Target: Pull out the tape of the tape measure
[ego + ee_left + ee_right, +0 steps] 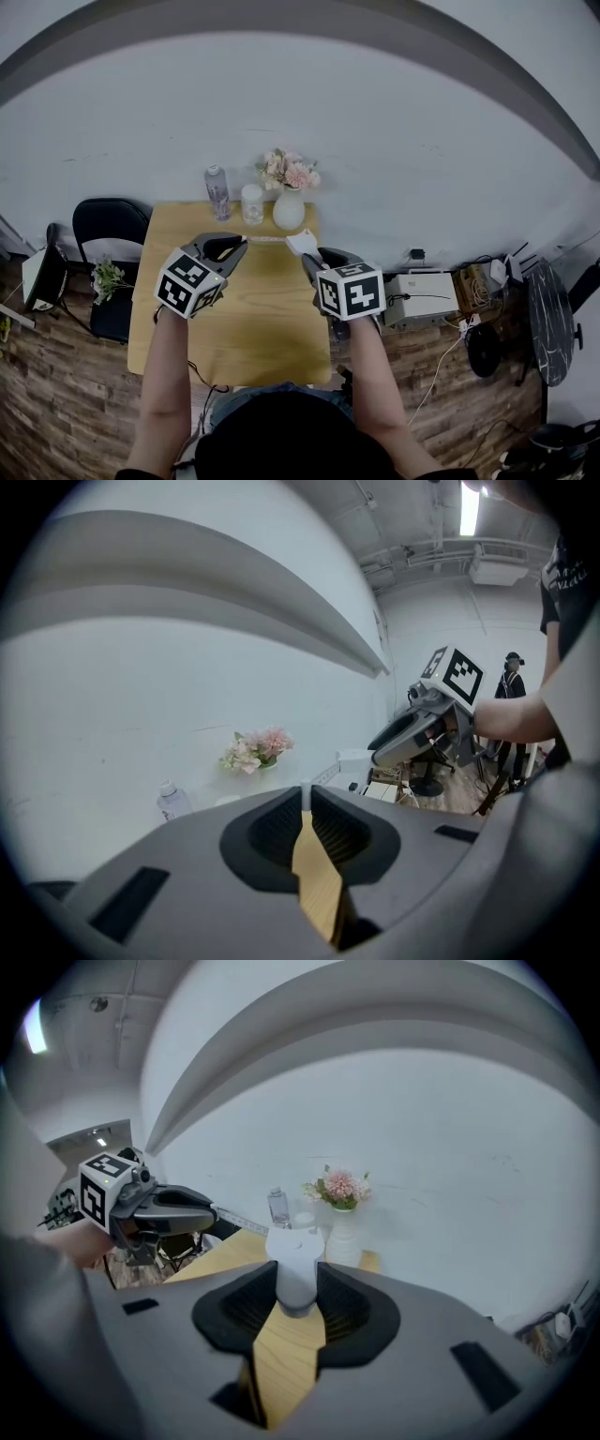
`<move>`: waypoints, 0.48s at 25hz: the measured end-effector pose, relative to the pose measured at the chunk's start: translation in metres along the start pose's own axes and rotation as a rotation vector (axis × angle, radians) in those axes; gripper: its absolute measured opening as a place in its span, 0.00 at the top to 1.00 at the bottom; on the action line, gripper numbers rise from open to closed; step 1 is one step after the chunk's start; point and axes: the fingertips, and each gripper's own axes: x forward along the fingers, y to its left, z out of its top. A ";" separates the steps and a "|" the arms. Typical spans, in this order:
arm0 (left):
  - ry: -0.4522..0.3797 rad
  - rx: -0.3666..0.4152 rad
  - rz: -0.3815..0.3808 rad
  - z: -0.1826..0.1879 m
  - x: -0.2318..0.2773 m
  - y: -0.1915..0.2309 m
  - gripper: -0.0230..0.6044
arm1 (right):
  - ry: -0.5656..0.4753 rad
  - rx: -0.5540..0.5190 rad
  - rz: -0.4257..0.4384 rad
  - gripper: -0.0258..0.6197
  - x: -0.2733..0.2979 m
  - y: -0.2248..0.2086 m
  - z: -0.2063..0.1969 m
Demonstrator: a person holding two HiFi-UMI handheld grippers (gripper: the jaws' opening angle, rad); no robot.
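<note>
Pinching the end of the tape [266, 240], the left gripper [307, 806] has its jaws pressed almost together; the right gripper [296, 1297] clamps the white tape measure case [295, 1269], at three o'clock of the left; the tape spans between them above the wooden table [262, 323]; a vase of flowers [289, 208] stands at twelve o'clock.

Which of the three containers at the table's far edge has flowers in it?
The white vase, rightmost in the head view; the clear bottle and small white jar hold none.

Head view looks down; both gripper views share the flowers [258, 749].
</note>
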 end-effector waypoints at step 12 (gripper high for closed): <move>-0.006 -0.066 0.148 -0.017 -0.041 0.049 0.90 | 0.011 0.017 -0.073 0.74 0.002 -0.013 -0.003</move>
